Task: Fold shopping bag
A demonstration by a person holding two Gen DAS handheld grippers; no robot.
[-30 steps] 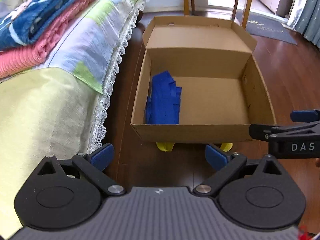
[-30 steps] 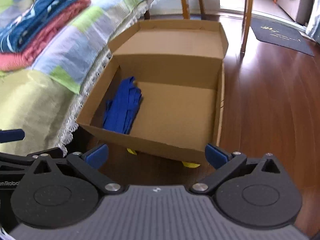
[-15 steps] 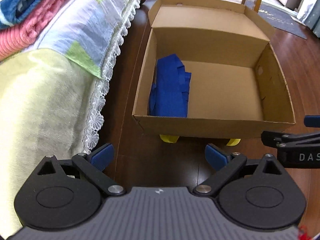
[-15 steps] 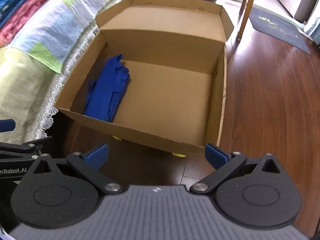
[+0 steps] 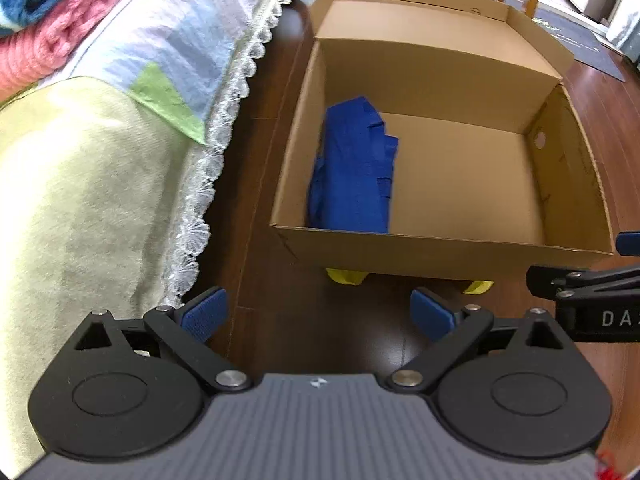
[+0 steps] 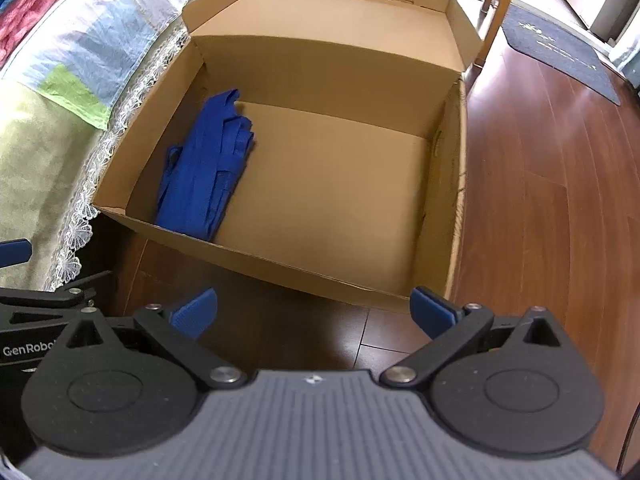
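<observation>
Cardboard box [image 5: 460,184] is filling more of both views than a second ago; both tongs are tipping downward toward it, so the bed and the far table legs are sliding toward the upper edges.

The box is sitting open on the wood floor [image 6: 560,200], ahead of both tongs, its lid flap [image 6: 328,12] standing back at the far side. Inside, the blue shopping bag [image 5: 352,172] is lying folded against the wall nearest the bed [image 5: 80,184]. The rest of the box floor is showing bare cardboard. Yellow pieces [image 5: 346,276] are poking out from under the near wall; what they are is unclear.

The bag's long axis is running from the near wall toward the far wall, away from the tongs, with its loose strap ends pointing to the far side.

Left tongs [image 5: 318,312] are hovering spread wide, gripping nothing, short of the near wall. Right tongs [image 6: 314,312] are likewise spread wide and empty, just before the near right corner.
</observation>
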